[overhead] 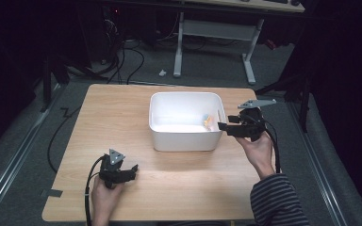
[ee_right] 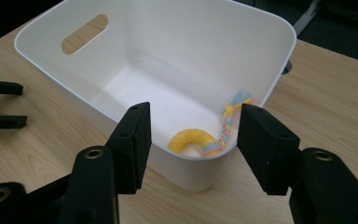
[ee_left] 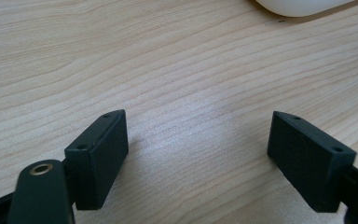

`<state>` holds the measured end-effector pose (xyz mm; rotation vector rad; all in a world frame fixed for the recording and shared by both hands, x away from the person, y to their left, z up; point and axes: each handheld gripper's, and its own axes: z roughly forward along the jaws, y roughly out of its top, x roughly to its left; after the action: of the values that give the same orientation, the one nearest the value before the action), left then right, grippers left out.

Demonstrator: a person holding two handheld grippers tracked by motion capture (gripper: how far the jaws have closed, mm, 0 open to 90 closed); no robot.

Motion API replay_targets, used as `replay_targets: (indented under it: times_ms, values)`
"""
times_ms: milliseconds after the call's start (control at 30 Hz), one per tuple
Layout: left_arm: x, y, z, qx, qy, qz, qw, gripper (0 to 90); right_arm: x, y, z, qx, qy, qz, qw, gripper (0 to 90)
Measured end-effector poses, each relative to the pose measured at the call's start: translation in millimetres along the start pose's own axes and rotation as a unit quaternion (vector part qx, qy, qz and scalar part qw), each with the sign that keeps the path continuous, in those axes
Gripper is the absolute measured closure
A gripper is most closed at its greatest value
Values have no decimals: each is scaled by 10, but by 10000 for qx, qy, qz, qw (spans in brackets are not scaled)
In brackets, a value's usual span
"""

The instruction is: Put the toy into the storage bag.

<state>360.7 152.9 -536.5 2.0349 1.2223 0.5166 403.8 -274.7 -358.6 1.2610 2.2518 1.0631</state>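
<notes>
A white bin (overhead: 186, 140) stands in the middle of the wooden table (overhead: 118, 108). A toy (overhead: 209, 121) lies in its right near corner: a yellow ring (ee_right: 192, 138) tied to a pastel braided rope (ee_right: 227, 122). My right gripper (overhead: 221, 126) hovers at the bin's right rim, pointing left. In the right gripper view its jaws (ee_right: 195, 112) stand open above the bin's (ee_right: 168, 84) near corner, with nothing between the pads. My left gripper (overhead: 134, 169) rests low at the table's front left, open over bare wood (ee_left: 198, 121). It also appears far off in the right gripper view (ee_right: 14, 105).
The bin has a handle slot (ee_right: 84, 33) in its far wall. Behind the table, a white desk frame (overhead: 179, 47) and loose cables (overhead: 122, 56) sit on the grey floor. A corner of the bin (ee_left: 303, 5) shows in the left gripper view.
</notes>
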Motion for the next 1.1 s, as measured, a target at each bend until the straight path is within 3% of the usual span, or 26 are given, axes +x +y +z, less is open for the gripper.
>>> replay_targets:
  times_ms: [233,533,733,867,1100]
  values:
    - [0,0,0,0,0,0,10000,206,26,-67,-190,16,-53,-43,10000,461]
    - [-3,0,0,-2,5,1,10000,206,-22,-291,-484,-271,-139,111,9995,467]
    - [-5,-1,1,-9,3,5,10000,206,-23,-422,-583,-308,-196,138,9992,466]
    - [-6,-1,1,-8,2,10,10000,206,-14,-527,-688,-505,-204,193,9983,474]
    - [-8,-1,0,-7,2,11,10000,206,-23,-714,-676,-506,-233,294,9980,481]
